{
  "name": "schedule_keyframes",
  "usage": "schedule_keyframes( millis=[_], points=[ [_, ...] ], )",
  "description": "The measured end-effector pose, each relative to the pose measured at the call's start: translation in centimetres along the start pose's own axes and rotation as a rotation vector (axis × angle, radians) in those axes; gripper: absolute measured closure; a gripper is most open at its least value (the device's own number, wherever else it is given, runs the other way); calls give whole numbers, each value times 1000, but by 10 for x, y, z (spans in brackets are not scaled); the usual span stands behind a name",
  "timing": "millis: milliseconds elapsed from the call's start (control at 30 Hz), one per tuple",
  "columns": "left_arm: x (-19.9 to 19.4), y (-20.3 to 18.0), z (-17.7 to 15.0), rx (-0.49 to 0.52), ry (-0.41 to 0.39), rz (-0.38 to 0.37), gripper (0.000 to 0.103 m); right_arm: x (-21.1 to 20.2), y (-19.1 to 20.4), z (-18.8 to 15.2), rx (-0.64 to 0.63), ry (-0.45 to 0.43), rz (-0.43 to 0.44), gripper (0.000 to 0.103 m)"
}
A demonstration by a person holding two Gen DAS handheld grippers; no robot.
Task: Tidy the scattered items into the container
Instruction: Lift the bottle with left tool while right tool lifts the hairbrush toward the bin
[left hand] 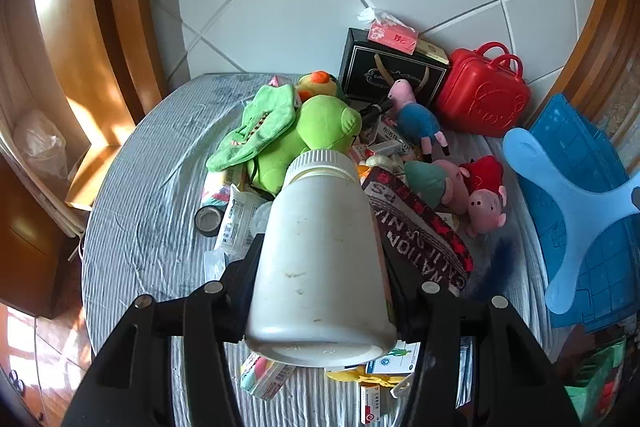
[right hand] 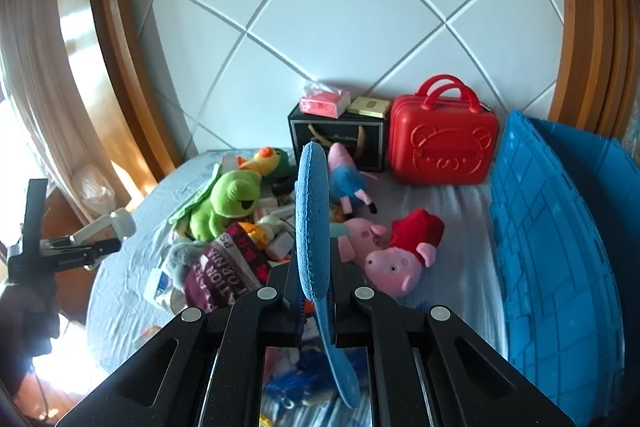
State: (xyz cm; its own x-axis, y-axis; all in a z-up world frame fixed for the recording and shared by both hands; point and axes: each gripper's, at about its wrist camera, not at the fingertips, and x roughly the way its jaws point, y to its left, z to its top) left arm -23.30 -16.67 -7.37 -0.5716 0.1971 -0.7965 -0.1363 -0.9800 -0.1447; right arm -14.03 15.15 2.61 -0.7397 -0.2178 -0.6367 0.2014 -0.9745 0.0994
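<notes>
Left tool (left hand: 320, 267) clamped on white bottle (left hand: 320, 247), right tool (right hand: 314, 279) pinching flat blue pad (right hand: 312, 219), blue crate (right hand: 560, 247) beside toys

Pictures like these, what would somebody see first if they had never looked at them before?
First comes the big white bottle gripped in the left gripper, filling the middle of the left view. Next is the flat blue thing pinched edge-on in the right gripper. Behind them, a green frog plush and pink pig plush toys lie on the bed, with a red suitcase by the wall.
</notes>
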Motion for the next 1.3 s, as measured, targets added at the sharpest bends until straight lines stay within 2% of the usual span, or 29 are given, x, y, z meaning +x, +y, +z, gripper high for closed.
schedule_keyframes(
  millis=[233,567,1000,1300],
  points=[
    [-22,-27,12,3,-48,7,51,-20,-8,7,-4,-30,52,95],
    [-49,-78,24,-20,-104,41,51,-51,-45,33,-31,-89,125,95],
    [-63,-206,60,35,-172,51,51,-111,-136,64,-18,-199,204,95],
    [-57,-298,76,92,-195,24,51,-139,-208,72,22,-244,212,95]
  ],
)
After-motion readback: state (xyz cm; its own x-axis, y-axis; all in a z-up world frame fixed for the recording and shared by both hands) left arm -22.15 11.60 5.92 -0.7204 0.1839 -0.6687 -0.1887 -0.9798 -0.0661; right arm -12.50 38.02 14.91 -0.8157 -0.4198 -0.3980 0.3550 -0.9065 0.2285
